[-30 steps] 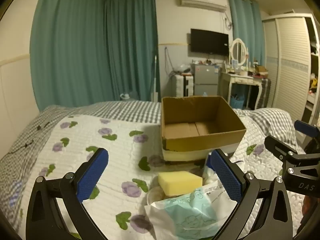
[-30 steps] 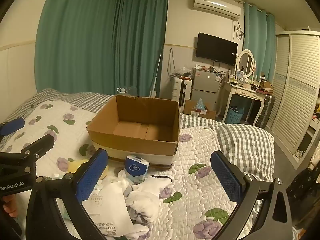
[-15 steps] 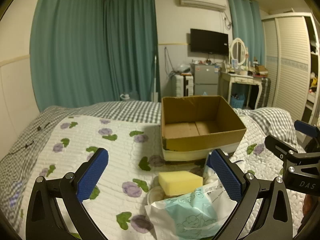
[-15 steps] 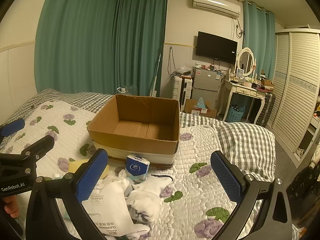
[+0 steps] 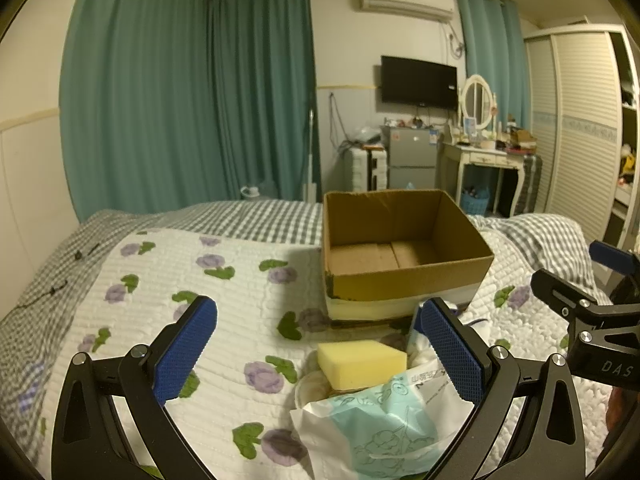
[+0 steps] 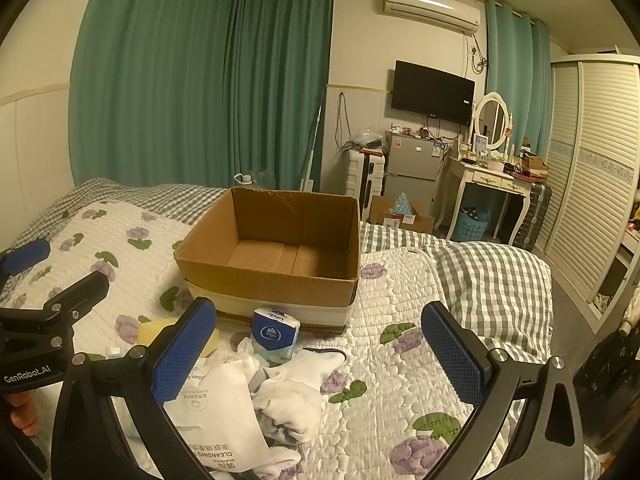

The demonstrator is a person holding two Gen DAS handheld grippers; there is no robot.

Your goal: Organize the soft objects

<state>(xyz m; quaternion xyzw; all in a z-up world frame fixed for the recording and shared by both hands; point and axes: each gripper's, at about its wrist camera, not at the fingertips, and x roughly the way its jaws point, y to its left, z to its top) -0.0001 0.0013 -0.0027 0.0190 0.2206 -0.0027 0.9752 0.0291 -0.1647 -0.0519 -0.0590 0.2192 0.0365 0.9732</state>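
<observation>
Both my grippers hang above the bed (image 5: 248,304) with nothing between their pads: the left gripper (image 5: 316,354) has its jaws spread wide, and the right gripper (image 6: 316,354) is spread just as wide. The soft things lie in one small heap on the quilt, and the cardboard box (image 5: 400,252) stands empty just beyond that heap, straight ahead of both grippers. From my left gripper the yellow sponge (image 5: 360,362) sits just ahead and a little right of centre, inside the span of the jaws, its long side running across my line of approach; it rests on something pale that I cannot identify, and the pale blue-and-white wipes packet (image 5: 380,428) lies nearer to me, below it. From my right gripper the same heap sits low and to the left: the white socks (image 6: 296,396) lie ahead between the jaws, the small tissue pack (image 6: 276,334) stands beyond them against the box's near wall, and the white cleansing-towel packet (image 6: 224,412) lies beside the left pad. I judge the left gripper to be the nearer one to the sponge, and its jaws, which open left to right, would have to take the block along its longer side. From there the box is a short carry forward and slightly right.
</observation>
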